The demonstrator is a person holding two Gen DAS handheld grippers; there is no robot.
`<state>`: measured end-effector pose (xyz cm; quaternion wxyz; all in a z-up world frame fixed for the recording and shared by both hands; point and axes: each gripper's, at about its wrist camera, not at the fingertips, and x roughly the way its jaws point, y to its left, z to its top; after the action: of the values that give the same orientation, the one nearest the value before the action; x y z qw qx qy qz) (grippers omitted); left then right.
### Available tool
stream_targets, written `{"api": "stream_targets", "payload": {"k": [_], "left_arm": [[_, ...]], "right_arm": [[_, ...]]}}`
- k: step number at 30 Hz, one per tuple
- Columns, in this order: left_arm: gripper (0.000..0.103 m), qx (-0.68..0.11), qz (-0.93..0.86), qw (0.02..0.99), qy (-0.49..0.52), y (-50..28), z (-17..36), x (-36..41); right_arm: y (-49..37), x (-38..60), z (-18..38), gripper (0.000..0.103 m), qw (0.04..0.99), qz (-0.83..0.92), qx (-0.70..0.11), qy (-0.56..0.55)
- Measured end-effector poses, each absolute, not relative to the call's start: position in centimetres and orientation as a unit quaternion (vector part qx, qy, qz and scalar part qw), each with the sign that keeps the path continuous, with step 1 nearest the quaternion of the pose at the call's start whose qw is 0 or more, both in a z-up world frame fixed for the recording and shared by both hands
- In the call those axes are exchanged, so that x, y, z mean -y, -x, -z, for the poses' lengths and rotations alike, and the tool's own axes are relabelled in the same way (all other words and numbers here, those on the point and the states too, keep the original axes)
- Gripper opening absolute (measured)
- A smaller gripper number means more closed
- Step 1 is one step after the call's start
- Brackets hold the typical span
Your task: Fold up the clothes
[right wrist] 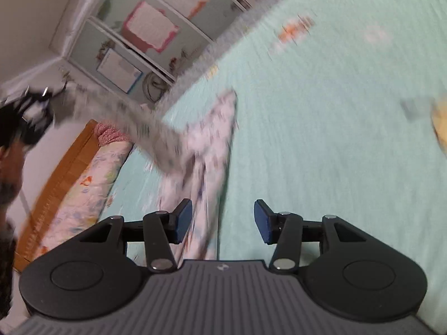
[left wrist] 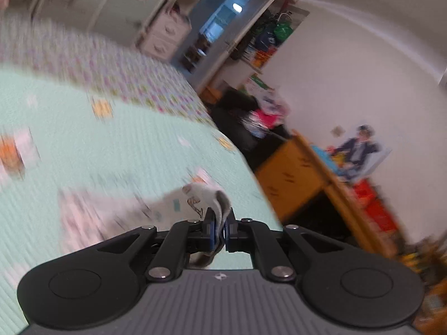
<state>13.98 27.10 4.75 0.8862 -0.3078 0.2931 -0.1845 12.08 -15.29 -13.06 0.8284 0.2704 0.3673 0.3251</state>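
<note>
The garment [right wrist: 195, 150] is a thin, soft cloth, white to pale pink with small dark printed marks, and its inner side looks grey where the edge rolls over. In the left wrist view the left gripper [left wrist: 220, 230] has its blue pads pressed together on a folded edge of this cloth, which stands up from the pads in a small curl. In the right wrist view the garment lies as a long, narrow, wrinkled strip on the bed cover [right wrist: 335, 139]; its long axis runs from just in front of the right gripper [right wrist: 223, 222] away toward the upper middle of the picture, and one band of it rises to the left, toward the other gripper at the edge of the view. The right gripper's fingers stand apart; the cloth passes beside the left pad and I cannot tell whether it touches. The bed cover is mint green, quilted in fine ribs, with small coloured patches. Behind it are a wooden headboard [right wrist: 64, 173], a flowered pillow [right wrist: 92, 184] and a white wardrobe [right wrist: 145, 36].
</note>
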Motion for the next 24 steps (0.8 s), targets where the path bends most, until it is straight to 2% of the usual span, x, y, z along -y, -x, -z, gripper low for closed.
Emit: {"api": "stream_targets", "payload": {"k": [2, 4, 6, 10, 17, 20, 22, 24], "left_arm": [[0.004, -0.298, 0.205, 0.871, 0.333, -12.3, -2.2, -27.2], [0.004, -0.295, 0.225, 0.856, 0.359, -11.1, 0.4, -27.1], [0.004, -0.285, 0.246, 0.850, 0.369, -10.1, 2.4, -26.1], [0.004, -0.280, 0.314, 0.819, 0.391, -9.9, 5.4, -23.7], [0.004, -0.283, 0.364, 0.782, 0.418, -10.1, 8.9, -23.4], [0.004, -0.285, 0.357, 0.778, 0.431, -9.7, 9.9, -24.6], [0.004, -0.284, 0.350, 0.779, 0.436, -9.3, 10.3, -25.3], [0.004, -0.284, 0.344, 0.783, 0.434, -9.1, 10.4, -25.5]], "right_arm": [[-14.9, 12.8, 11.4, 0.050, 0.841, -0.342, -0.345, -0.237], [-17.9, 9.3, 9.7, 0.040, 0.848, -0.367, -0.324, -0.205], [-21.2, 4.9, 8.2, 0.036, 0.850, -0.388, -0.316, -0.164], [-27.3, -5.0, 7.0, 0.024, 0.844, -0.414, -0.334, -0.071], [-33.1, -17.4, 7.8, 0.022, 0.801, -0.455, -0.385, 0.062], [-34.1, -20.1, 9.7, 0.022, 0.776, -0.464, -0.415, 0.099], [-34.5, -20.4, 11.7, 0.014, 0.775, -0.431, -0.436, 0.153], [-34.9, -20.0, 12.7, 0.014, 0.790, -0.392, -0.433, 0.185]]}}
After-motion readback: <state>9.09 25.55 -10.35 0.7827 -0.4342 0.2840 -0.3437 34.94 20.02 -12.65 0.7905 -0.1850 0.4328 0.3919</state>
